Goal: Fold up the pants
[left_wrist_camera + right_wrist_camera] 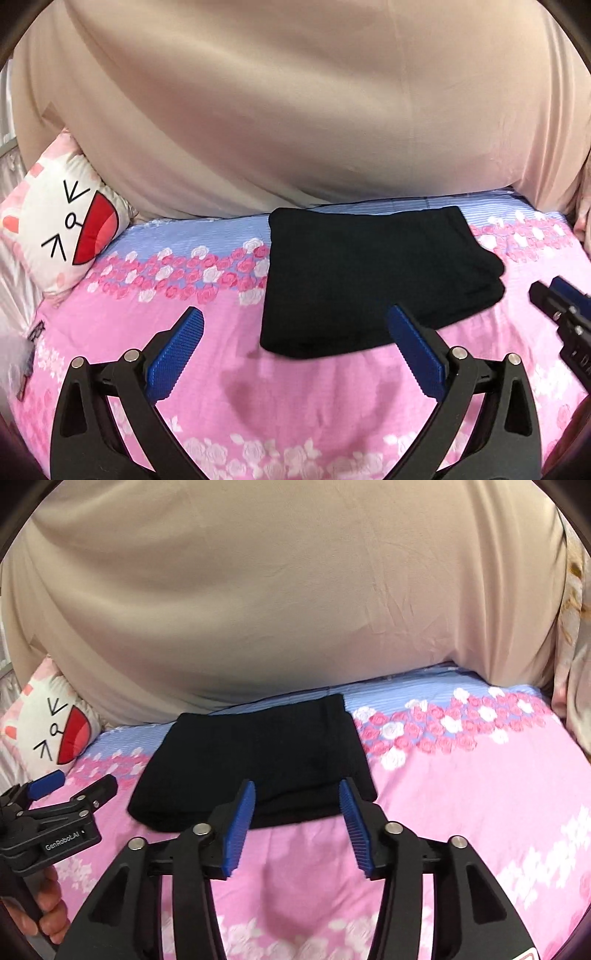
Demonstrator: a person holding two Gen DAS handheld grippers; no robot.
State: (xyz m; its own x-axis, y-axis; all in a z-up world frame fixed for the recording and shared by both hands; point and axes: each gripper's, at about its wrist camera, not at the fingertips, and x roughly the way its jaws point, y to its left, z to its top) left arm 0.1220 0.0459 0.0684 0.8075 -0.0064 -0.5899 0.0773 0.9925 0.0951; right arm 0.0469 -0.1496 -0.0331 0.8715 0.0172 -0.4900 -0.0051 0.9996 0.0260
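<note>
The black pants (365, 273) lie folded into a compact rectangle on the pink floral bedsheet (295, 406); they also show in the right wrist view (258, 764). My left gripper (295, 317) is open and empty, held just above the sheet at the near edge of the pants. My right gripper (297, 788) is open and empty, its fingertips over the near edge of the pants. The left gripper shows at the left of the right wrist view (74, 782), and the right gripper's tip at the right edge of the left wrist view (554, 295).
A beige curtain (295, 110) hangs along the far side of the bed. A white and pink cat-face pillow (62, 221) lies at the far left. A hand (48, 912) holds the left gripper's handle.
</note>
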